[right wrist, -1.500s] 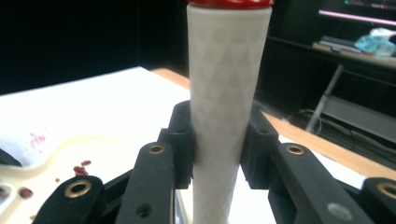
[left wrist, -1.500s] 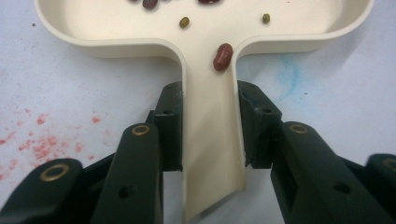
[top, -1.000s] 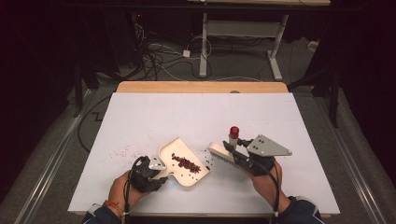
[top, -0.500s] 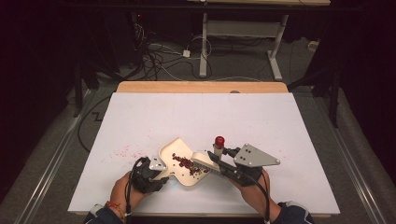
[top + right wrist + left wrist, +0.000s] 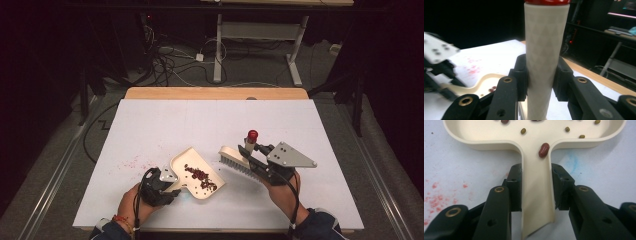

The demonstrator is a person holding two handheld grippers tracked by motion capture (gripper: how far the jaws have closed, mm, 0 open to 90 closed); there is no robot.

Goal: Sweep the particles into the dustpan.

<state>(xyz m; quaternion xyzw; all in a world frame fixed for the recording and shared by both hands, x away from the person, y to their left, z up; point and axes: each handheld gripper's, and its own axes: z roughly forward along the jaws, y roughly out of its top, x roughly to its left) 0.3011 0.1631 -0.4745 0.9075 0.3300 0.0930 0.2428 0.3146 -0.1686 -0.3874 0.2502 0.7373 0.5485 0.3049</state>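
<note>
dustpan grip: your left gripper (image 5: 167,182) is pinching the cream dustpan (image 5: 196,172) by its handle (image 5: 537,195), one pad on each side wall. The handle is smooth and narrows toward you, so any twist could let it slide out.

brush grip: your right gripper (image 5: 252,157) is clamped around the brush handle (image 5: 545,60), red cap (image 5: 253,134) pointing up. The round handle can roll between the pads if the bristles drag hard.

where things are: the pan lies flat on the white table (image 5: 150,125), near its front edge and a bit left of centre. The brush (image 5: 239,162) hangs just right of the pan's mouth, bristles down, apart from the pan.

load: red and green beans (image 5: 201,176) sit in a loose pile in the pan. One red bean (image 5: 543,150) lies right at the neck where the handle starts.

risk, spill: tip the pan toward yourself and that bean runs down the open handle channel and off the end. Lift fast and the pile scatters.

risk, sweep: come in too steep or too quick and the bristles flick beans over the low rim, or shove the pan sideways in your left pads.

risk, leftovers: the pink specks (image 5: 131,162) left of the pan look like stains or crumbs, I can't tell which; don't chase them and bump the pan.
</note>
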